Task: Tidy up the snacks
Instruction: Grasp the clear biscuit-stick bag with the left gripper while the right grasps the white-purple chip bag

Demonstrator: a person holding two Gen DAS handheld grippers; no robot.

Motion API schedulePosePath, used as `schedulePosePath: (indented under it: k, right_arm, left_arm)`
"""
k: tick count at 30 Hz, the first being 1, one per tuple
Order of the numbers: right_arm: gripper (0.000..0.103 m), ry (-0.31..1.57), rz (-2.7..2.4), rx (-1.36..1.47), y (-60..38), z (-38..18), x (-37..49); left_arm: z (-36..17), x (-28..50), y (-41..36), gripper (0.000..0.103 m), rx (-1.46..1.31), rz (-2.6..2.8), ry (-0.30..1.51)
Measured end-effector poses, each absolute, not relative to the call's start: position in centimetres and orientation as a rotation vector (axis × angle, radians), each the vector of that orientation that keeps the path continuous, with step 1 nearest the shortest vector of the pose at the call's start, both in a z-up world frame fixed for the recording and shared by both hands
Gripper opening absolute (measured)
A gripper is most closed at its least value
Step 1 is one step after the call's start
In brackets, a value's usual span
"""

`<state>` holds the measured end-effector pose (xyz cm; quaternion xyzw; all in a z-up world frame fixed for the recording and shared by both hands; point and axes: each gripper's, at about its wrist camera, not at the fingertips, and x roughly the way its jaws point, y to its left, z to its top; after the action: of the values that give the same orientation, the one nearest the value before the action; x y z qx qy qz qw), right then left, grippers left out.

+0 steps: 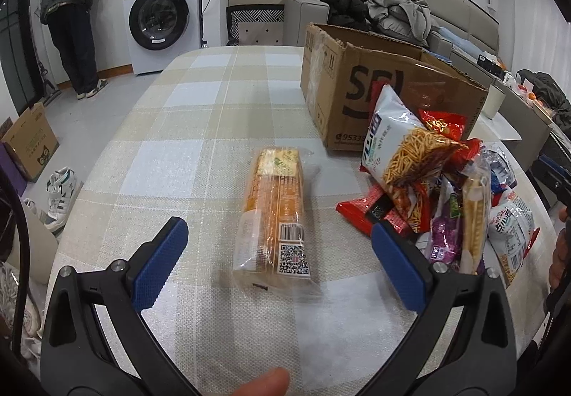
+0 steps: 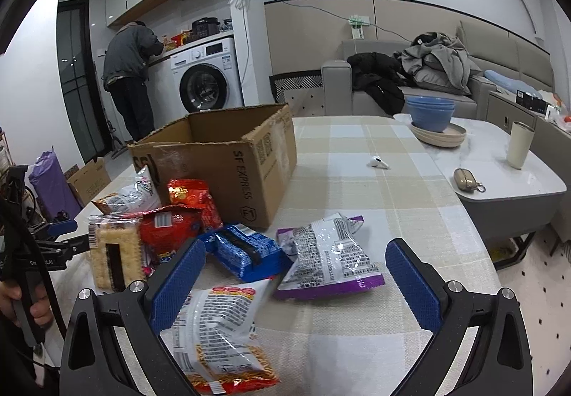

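Blue-padded fingers of the left gripper [image 1: 276, 253] stood spread wide over the checked tablecloth [image 1: 178, 132], with an orange cracker pack [image 1: 276, 207] lying flat between and just ahead of them, untouched. Beside it to the right sat the heap of snack bags [image 1: 439, 189], against the open cardboard box [image 1: 342, 89]. The right gripper [image 2: 296, 274] gaped wide too, empty, above a purple-edged bag [image 2: 328, 257] and a clear noodle-snack bag [image 2: 221, 328].
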<state>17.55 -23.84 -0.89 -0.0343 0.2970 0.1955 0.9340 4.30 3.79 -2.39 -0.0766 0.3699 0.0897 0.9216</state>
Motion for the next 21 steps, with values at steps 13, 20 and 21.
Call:
schedulePosePath:
  k: [13, 20, 21]
  right_arm:
    - [0.103, 0.776, 0.335, -0.078, -24.5, -3.2, 21.9]
    - [0.096, 0.826, 0.333, -0.088, -23.9, -4.1, 24.1]
    - [0.094, 0.834, 0.333, -0.088, -23.8, -4.3, 24.4]
  left_arm:
    - [-3.9, 6.7, 5.7, 0.097, -0.193, 0.194, 0.836]
    - [-5.1, 7.5, 6.2, 0.081, -0.214, 0.160, 0.864]
    - [-5.2, 7.6, 6.2, 0.080, -0.212, 0.153, 0.864]
